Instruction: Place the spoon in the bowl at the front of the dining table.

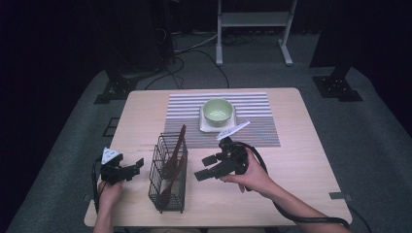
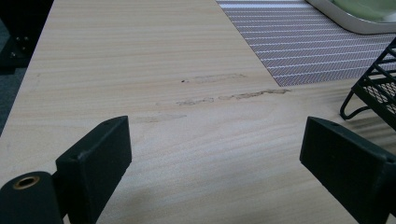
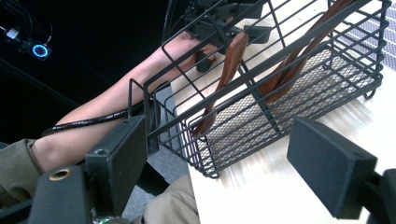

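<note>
The black wire basket (image 1: pixel 169 179) stands at the table's (image 1: pixel 301 160) 6 o'clock edge, holding wooden utensils (image 1: pixel 174 158). The right gripper (image 1: pixel 208 167) at its 3 o'clock and left gripper (image 1: pixel 137 167) at 9 o'clock both gape empty.

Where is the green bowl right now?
In the high view, the green bowl sits on a white tray on the striped placemat, at the table's far side, beyond the wire basket.

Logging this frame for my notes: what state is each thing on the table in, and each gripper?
Left gripper: open, empty, beside the rack.
Right gripper: open, empty, aimed at the rack.
Wire rack: upright, holds wooden utensils.
Wooden utensils: leaning inside the rack.
Green bowl: upright on a white tray.
</note>
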`<state>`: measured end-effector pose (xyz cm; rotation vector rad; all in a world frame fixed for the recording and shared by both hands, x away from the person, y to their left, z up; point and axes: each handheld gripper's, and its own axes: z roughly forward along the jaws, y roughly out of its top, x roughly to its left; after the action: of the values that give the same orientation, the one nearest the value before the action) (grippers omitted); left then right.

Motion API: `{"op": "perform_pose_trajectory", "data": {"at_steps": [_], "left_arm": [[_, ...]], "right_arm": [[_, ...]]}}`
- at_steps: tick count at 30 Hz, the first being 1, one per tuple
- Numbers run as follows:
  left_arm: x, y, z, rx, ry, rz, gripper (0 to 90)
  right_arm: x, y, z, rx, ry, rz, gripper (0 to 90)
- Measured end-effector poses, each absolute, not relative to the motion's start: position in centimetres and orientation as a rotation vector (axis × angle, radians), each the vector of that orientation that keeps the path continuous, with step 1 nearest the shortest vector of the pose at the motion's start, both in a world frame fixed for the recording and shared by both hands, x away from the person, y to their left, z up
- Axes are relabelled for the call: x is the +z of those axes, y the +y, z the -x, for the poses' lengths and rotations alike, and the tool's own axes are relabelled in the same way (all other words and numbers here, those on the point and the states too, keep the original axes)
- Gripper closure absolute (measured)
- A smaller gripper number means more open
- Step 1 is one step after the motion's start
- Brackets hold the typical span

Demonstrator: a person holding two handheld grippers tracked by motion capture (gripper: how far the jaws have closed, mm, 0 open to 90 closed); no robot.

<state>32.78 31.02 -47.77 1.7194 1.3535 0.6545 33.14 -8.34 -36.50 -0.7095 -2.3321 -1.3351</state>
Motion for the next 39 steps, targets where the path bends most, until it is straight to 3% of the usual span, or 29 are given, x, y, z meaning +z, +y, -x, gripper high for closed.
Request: {"op": "perform_pose_trajectory", "data": {"at_steps": [27,39], "left_arm": [[-47.8,31.2,-32.8,0.648,1.356,-1.710,8.3],[-47.8,31.2,-32.8,0.647,1.355,-1.709,8.3]], "right_arm": [[-35.9,-4.2,-34.4,-1.254,-2.417,0.692,22.2],[-35.5,-3.4,-35.2,-1.249,-2.407,0.724,44.2]]}}
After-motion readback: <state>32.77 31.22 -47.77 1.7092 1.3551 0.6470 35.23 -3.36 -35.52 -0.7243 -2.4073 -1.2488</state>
